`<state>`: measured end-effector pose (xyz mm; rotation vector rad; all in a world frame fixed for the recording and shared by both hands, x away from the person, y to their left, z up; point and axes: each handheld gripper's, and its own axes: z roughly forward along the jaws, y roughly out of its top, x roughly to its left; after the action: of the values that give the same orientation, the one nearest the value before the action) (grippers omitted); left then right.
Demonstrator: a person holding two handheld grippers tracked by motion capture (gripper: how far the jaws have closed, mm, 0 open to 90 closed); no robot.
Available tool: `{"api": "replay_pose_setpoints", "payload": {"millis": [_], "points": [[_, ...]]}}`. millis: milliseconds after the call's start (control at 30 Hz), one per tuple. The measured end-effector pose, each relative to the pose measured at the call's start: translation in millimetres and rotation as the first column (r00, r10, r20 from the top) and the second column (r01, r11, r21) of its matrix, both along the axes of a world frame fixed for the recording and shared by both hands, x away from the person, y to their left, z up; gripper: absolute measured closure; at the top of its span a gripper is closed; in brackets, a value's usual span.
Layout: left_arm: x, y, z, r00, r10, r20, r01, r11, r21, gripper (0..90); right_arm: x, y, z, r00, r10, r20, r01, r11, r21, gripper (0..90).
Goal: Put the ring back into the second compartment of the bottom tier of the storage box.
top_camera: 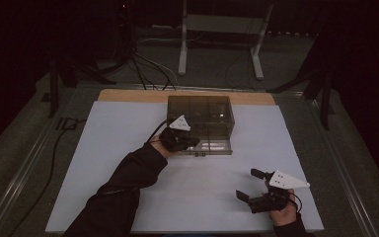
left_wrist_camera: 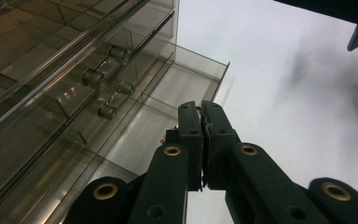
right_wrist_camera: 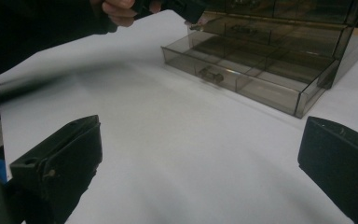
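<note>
A smoky clear drawer cabinet [top_camera: 202, 114] stands at the back middle of the white mat [top_camera: 118, 163]. Its bottom drawer [top_camera: 212, 146] is pulled out toward me. My left gripper [top_camera: 193, 142] is at the drawer's front left corner, held low over it. In the left gripper view the left gripper [left_wrist_camera: 203, 109] is shut, with nothing visible between its pads, and the drawer [left_wrist_camera: 186, 79] and small round handles [left_wrist_camera: 98, 77] lie just beyond. My right gripper [top_camera: 246, 183] rests open near the front right of the mat. In the right gripper view its jaws stand wide apart over bare mat, the right gripper [right_wrist_camera: 200, 172] facing the divided drawer [right_wrist_camera: 261, 70].
The mat lies on a wooden tabletop [top_camera: 128, 95] whose far strip shows behind the cabinet. Beyond the table stand a white metal frame [top_camera: 222, 29] and loose cables [top_camera: 148, 69] on the floor. The left sleeve [top_camera: 128, 182] crosses the mat's front left.
</note>
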<state>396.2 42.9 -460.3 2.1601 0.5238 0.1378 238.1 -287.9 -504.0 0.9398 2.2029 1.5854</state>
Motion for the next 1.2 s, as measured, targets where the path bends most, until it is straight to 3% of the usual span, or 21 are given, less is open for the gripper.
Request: {"api": "replay_pose_setpoints", "payload": {"millis": [800, 1200], "points": [[14.9, -20.0, -12.6, 0.9988, 0.035, -0.034, -0.036, 0.9989, -0.031, 89.4, -0.7, -1.3, 0.3, 1.0, -0.002, 0.0, 0.002, 0.9999, 0.012, 0.0], [20.0, -26.5, -20.5, 0.9974, 0.053, -0.048, -0.054, 0.9983, -0.022, 89.3, -1.2, -1.3, 0.6, 1.0, 0.001, 0.001, -0.001, 0.9999, 0.012, 0.0]]}}
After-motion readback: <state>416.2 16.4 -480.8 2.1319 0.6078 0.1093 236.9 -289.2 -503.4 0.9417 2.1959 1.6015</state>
